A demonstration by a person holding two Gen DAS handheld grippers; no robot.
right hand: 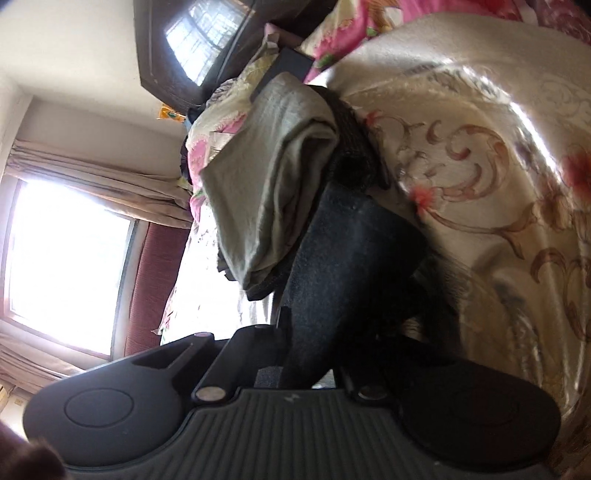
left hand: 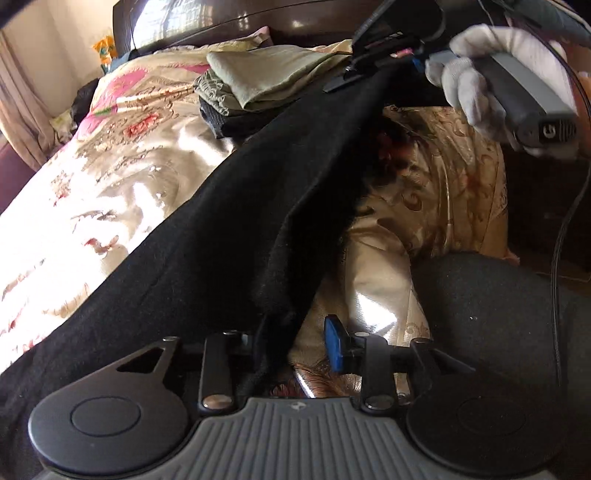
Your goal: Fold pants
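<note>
The black pants [left hand: 229, 229] stretch in a band across the floral bedspread [left hand: 110, 177], from the lower left up to the upper right. My left gripper [left hand: 295, 341] is open at the near end. A fold of the black cloth hangs between its jaws and covers the left finger, while the blue pad [left hand: 334, 343] of the right finger stands apart from it. A white-gloved hand [left hand: 476, 74] holds my right gripper [left hand: 351, 74], which is shut on the far edge of the pants. In the right wrist view the black cloth [right hand: 343, 258] hides the fingers of that gripper [right hand: 314, 339].
A stack of folded clothes, olive-green on top [left hand: 266, 81] [right hand: 273, 177], lies near the dark headboard [left hand: 221, 18]. A dark-clad knee [left hand: 498, 314] and a cable [left hand: 557, 258] are at the right. A bright window with curtains [right hand: 62, 266] is beyond the bed.
</note>
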